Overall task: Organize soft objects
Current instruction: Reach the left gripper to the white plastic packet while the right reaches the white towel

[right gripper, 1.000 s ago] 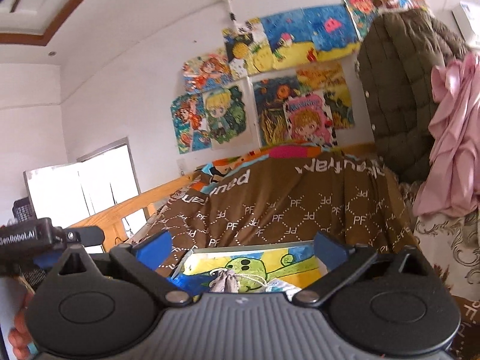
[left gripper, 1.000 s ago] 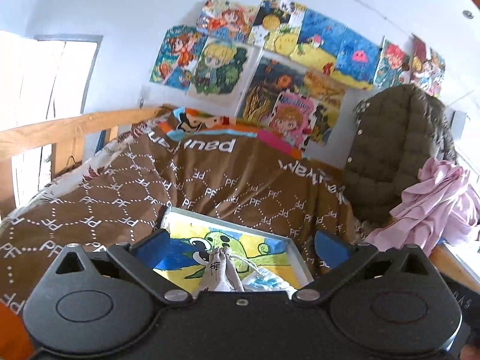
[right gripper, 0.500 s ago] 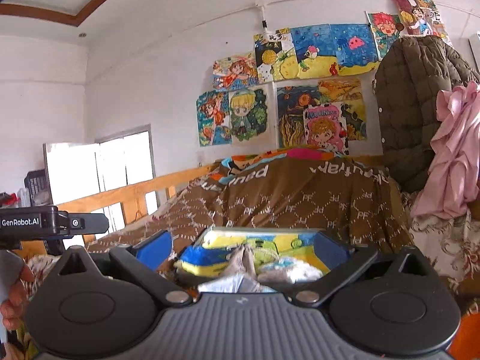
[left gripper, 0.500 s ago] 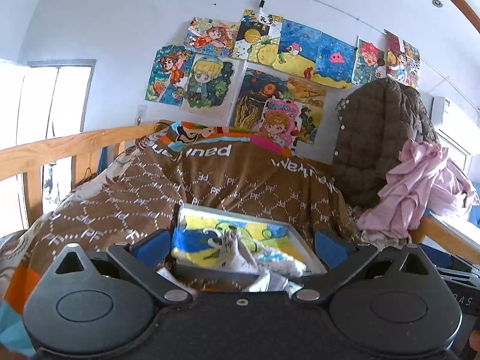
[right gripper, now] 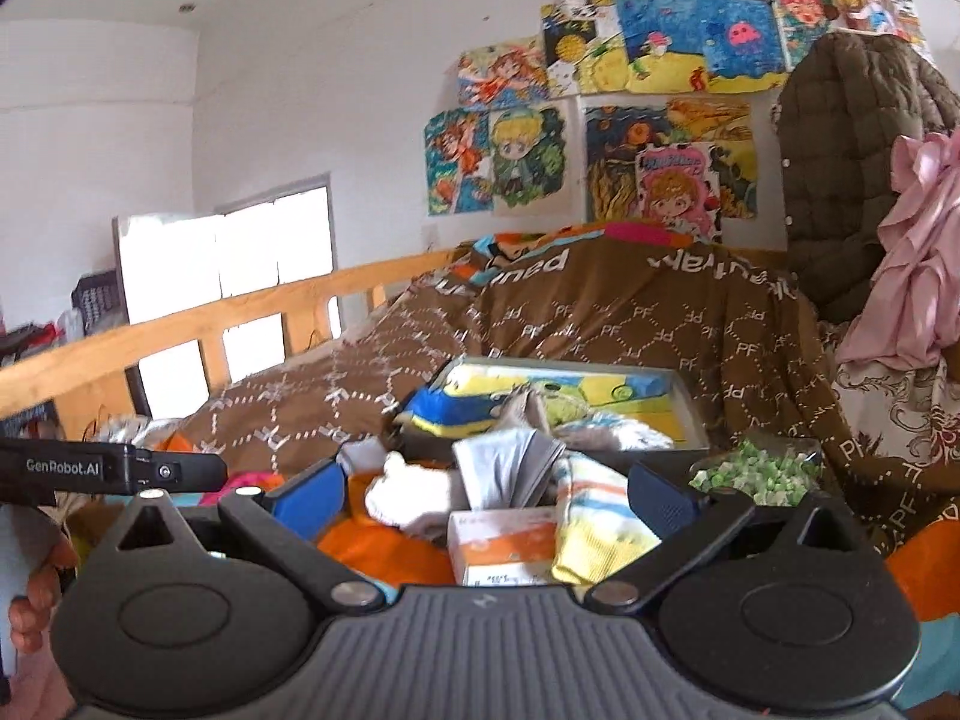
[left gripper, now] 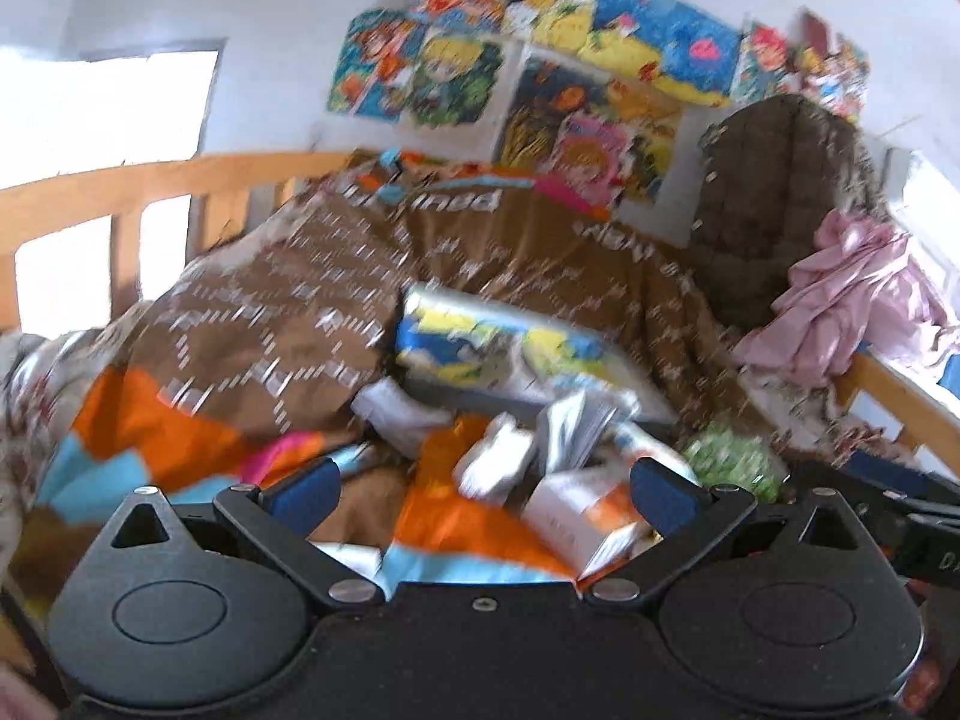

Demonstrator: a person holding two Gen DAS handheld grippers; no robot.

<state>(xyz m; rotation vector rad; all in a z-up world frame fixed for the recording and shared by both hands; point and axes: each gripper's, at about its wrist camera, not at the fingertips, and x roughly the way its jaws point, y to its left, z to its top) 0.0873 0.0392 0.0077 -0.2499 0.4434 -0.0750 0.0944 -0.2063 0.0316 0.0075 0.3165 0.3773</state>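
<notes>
A shallow tray (right gripper: 570, 363) with a bright cartoon lining lies on the brown quilt, holding pale socks (right gripper: 606, 429). In front of it lie a white sock (right gripper: 408, 495), a yellow-and-orange striped sock (right gripper: 591, 516), a fanned booklet (right gripper: 510, 468) and an orange-and-white box (right gripper: 501, 546). My right gripper (right gripper: 486, 495) is open just short of this pile, nothing between its fingers. The left wrist view is blurred; it shows the tray (left gripper: 480, 396), white socks (left gripper: 495, 468), the booklet (left gripper: 576, 426) and the box (left gripper: 576, 525). My left gripper (left gripper: 483, 489) is open and holds nothing.
A dish of green-and-white bits (right gripper: 756, 471) sits right of the pile. A wooden bed rail (right gripper: 240, 306) runs along the left. A brown padded coat (right gripper: 858, 138) and pink garment (right gripper: 918, 252) hang at the right. The left hand-held device (right gripper: 108, 471) and a hand (right gripper: 36, 588) show at the left edge.
Both grippers have drawn back from the tray. The loose socks, booklet, box and green bits in front of it have come into view. The left view is now motion-blurred.
</notes>
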